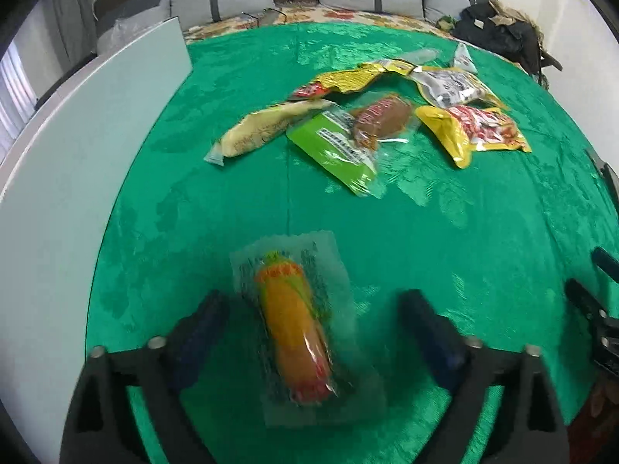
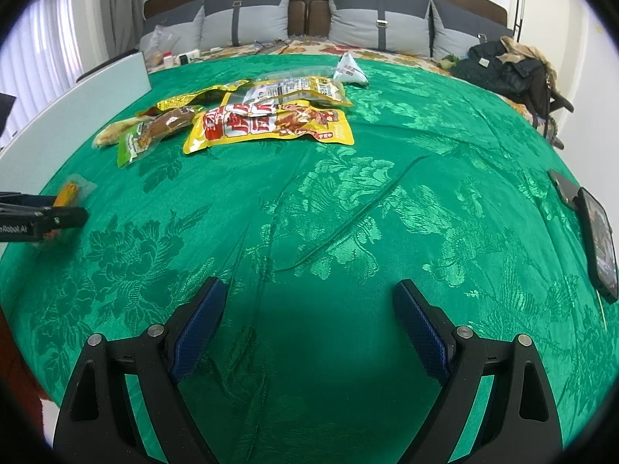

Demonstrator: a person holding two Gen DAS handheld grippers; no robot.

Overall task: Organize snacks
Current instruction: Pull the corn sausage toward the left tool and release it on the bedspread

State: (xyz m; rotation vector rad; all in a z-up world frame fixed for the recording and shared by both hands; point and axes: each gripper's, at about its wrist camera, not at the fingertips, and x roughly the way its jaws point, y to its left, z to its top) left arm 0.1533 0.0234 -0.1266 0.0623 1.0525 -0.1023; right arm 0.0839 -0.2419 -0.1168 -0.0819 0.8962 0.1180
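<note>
An orange sausage in a clear wrapper point(image 1: 294, 328) lies on the green cloth point(image 1: 425, 232), slightly blurred. My left gripper point(image 1: 311, 297) is open around it, with a gap between each blue pad and the wrapper. Further back is a loose pile of snacks: a pale yellow pack point(image 1: 267, 127), a green pack point(image 1: 336, 147), a brown sausage point(image 1: 381, 118) and a yellow-red bag point(image 1: 479, 131). My right gripper point(image 2: 309, 284) is open over bare cloth, holding nothing. In the right wrist view the left gripper's fingers point(image 2: 42, 220) show at the left edge by the orange sausage point(image 2: 67, 193).
A white board point(image 1: 77, 154) runs along the cloth's left edge. A dark phone point(image 2: 597, 239) lies at the right edge. A black bag point(image 2: 510, 65) sits at the back right, with grey pillows point(image 2: 379, 15) behind. A golden bag point(image 1: 348, 79) and a white triangular pack point(image 2: 350, 69) lie beyond the pile.
</note>
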